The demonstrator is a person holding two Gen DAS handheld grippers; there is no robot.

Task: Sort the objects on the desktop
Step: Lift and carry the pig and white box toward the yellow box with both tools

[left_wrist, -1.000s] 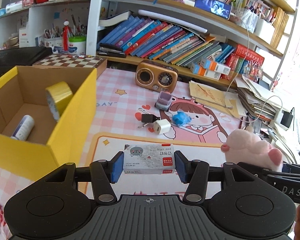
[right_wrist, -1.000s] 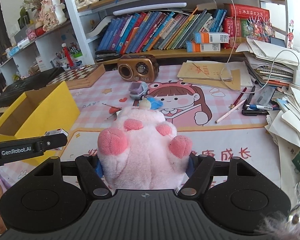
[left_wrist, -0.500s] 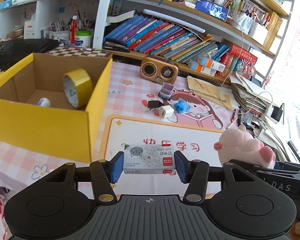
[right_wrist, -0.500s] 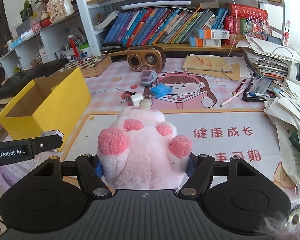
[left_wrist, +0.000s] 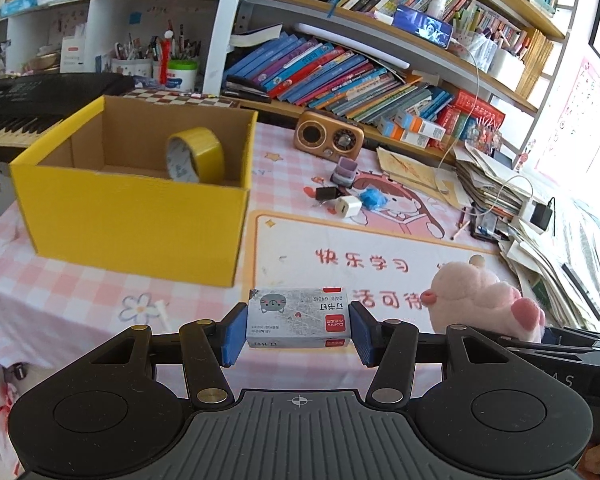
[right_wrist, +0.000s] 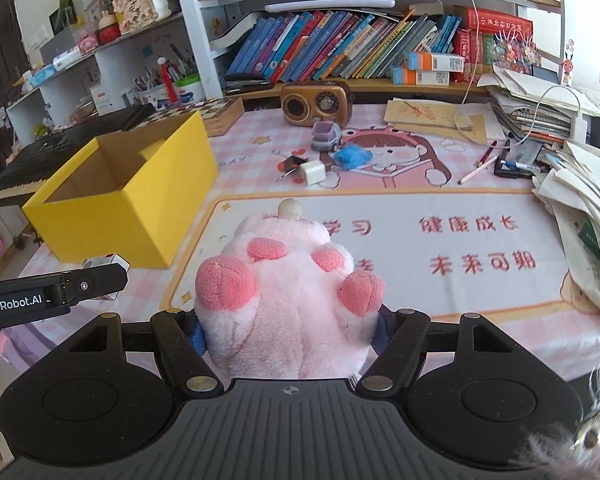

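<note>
My left gripper (left_wrist: 298, 334) is shut on a grey staples box (left_wrist: 298, 317) and holds it above the front edge of the desk, to the right of and below the yellow cardboard box (left_wrist: 132, 208). That box holds a roll of yellow tape (left_wrist: 196, 155). My right gripper (right_wrist: 288, 330) is shut on a pink plush toy (right_wrist: 288, 292), held above the desk mat; the toy also shows in the left wrist view (left_wrist: 484, 300). The yellow box (right_wrist: 112, 208) stands to the toy's left. The left gripper with the staples box (right_wrist: 104, 264) shows at the left edge.
On the desk lie a white charger (left_wrist: 348, 207), a blue scrap (left_wrist: 374, 197), a black binder clip (left_wrist: 326, 193), a purple toy car (right_wrist: 326, 136) and a brown radio (right_wrist: 316, 102). Paper stacks (right_wrist: 580, 196) fill the right side. A keyboard (left_wrist: 24, 100) is far left.
Both grippers have pulled back toward the desk's front edge with their loads still held. The yellow box and the small items now look farther away.
</note>
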